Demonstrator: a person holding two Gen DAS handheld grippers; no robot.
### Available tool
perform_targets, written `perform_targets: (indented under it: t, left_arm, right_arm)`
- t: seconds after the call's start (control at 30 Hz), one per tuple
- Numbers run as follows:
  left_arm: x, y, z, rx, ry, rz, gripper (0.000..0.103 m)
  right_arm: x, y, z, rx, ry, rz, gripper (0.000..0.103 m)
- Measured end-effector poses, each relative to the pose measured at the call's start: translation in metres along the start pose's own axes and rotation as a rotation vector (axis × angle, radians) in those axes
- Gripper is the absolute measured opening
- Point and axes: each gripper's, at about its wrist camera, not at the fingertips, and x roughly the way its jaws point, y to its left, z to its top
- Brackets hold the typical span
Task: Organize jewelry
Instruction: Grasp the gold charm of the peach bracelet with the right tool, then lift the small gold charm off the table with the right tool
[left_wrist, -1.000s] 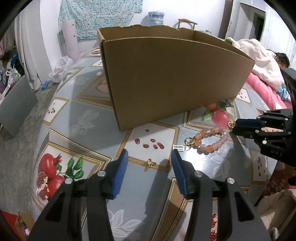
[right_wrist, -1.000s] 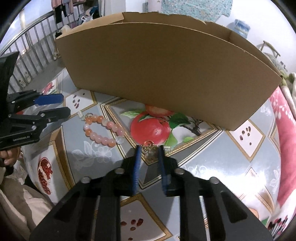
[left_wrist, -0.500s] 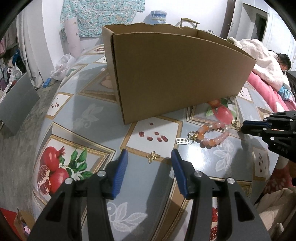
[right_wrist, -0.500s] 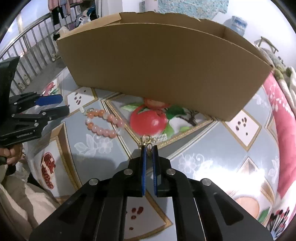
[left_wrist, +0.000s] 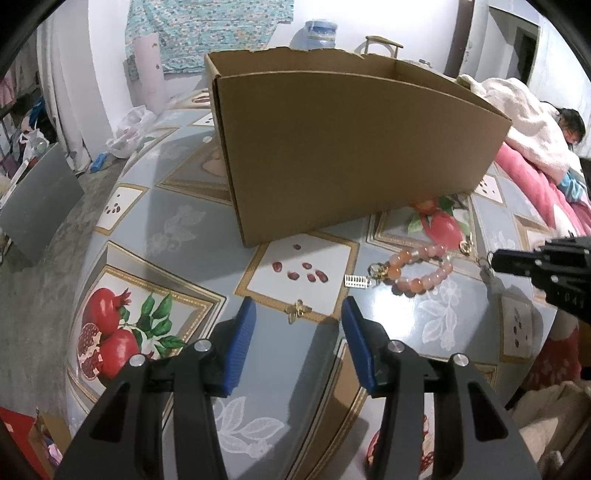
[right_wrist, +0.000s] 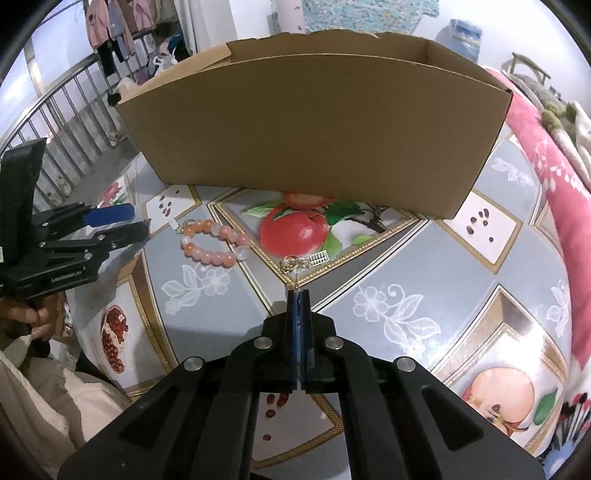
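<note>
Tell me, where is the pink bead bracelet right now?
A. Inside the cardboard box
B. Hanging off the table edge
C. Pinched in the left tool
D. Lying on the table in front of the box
D: the bracelet lies flat on the table in front of the box, with neither tool touching it.

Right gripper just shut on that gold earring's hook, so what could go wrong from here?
The right gripper pinches only the thin hook of the earring, at the very fingertips, so it may slip out when lifted. The box wall is tall, and the dangling piece could catch on its rim.
</note>
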Motion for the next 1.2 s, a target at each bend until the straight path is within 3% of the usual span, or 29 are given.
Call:
perform_targets:
  t: [0.17, 0.3, 0.43, 0.63, 0.87, 1.2]
  left_arm:
    - [0.002, -0.001, 0.007, -0.001, 0.002, 0.005, 0.037]
    - [0.007, -0.002, 0.009, 0.003, 0.057, 0.043, 0.026]
    - [0.010, -0.002, 0.013, -0.033, 0.087, 0.023, 0.026]
    - [0.013, -0.011, 0.015, -0.005, 0.109, 0.070, 0.026]
    - [0.015, -0.017, 0.018, 0.013, 0.126, 0.081, 0.015]
    - [0.017, -0.018, 0.020, 0.028, 0.114, 0.090, 0.012]
  right_arm:
    - [0.000, -0.010, -0.001, 0.024, -0.001, 0.031, 0.000]
    - [0.000, -0.016, -0.001, 0.032, -0.004, 0.044, 0.000]
    - [0.002, -0.023, -0.001, 0.042, 0.005, 0.047, 0.000]
    - [0.002, -0.027, -0.002, 0.044, -0.003, 0.069, 0.000]
    - [0.003, -0.033, -0.002, 0.052, -0.011, 0.092, 0.000]
    - [0.002, -0.037, -0.004, 0.063, -0.018, 0.106, 0.000]
